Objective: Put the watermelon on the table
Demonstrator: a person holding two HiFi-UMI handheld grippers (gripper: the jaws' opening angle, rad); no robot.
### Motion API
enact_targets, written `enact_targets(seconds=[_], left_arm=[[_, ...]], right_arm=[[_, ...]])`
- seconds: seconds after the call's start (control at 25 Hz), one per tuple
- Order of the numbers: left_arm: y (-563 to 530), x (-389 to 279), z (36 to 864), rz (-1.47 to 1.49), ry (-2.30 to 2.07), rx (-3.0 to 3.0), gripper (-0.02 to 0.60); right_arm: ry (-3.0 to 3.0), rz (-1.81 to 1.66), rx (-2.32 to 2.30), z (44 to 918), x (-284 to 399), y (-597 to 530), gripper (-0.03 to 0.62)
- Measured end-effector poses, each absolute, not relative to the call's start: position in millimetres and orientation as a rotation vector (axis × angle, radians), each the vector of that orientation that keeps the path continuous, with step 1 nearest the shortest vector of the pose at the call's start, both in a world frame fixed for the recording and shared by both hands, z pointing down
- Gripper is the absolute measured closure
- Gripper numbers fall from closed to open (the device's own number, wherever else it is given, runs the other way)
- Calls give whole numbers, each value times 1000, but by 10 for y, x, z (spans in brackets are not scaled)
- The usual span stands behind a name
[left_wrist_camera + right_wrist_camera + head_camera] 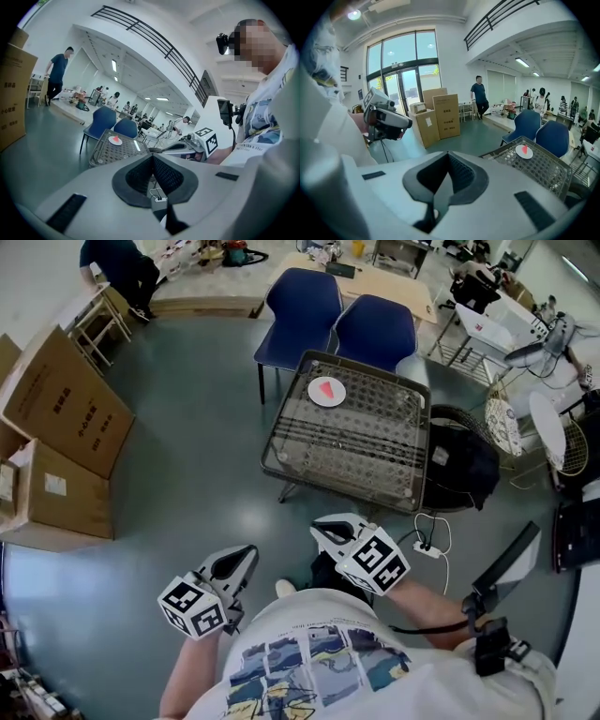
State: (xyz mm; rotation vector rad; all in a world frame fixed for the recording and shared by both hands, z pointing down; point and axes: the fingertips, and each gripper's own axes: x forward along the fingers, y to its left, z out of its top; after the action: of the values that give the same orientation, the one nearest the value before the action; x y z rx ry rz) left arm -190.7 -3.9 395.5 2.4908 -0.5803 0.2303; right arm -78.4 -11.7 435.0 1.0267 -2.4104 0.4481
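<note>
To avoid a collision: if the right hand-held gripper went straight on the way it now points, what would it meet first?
Probably the floor, beside the table; cardboard boxes stand farther on, but depth is unclear.

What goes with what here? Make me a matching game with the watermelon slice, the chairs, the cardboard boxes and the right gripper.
Things:
1. watermelon slice
2. chairs
3. cardboard boxes
4. right gripper

Matches:
A. shut, holding nothing
B. on a white plate
C. brown, far left in the head view
D. blue, behind the table

Pairs: 1-B, 2-D, 3-C, 4-A
</note>
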Motion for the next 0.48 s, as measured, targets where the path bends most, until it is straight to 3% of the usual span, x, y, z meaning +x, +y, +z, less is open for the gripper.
enact_targets(seconds=[0.48], left_arm=[[362, -1989, 3954, 227, -542, 2495, 572]], right_arm=[[-2418, 305, 928, 4105, -1176, 452, 584]])
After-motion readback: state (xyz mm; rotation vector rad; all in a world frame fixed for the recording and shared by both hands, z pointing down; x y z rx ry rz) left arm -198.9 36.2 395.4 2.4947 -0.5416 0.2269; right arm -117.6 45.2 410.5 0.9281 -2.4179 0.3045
